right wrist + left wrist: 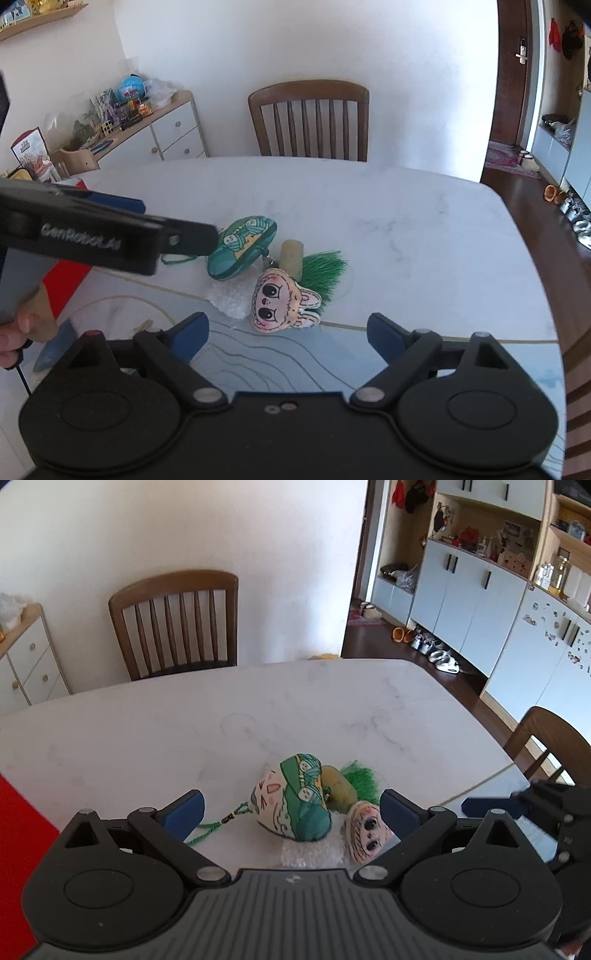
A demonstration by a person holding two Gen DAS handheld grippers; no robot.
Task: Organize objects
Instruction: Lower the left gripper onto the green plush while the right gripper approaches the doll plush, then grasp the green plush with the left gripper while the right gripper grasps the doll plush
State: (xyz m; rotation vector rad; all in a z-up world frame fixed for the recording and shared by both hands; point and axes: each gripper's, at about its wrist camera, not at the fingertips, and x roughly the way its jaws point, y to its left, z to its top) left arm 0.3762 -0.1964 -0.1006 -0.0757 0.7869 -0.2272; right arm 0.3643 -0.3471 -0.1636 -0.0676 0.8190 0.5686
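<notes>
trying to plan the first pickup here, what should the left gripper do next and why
Probably ease the left gripper a little further down and forward until its open jaws straddle the green pouch, then close. The pouch already lies between the jaws, nothing is held yet, and the bunny-face charm lies right beside it, so a centred approach should avoid catching both.
</notes>
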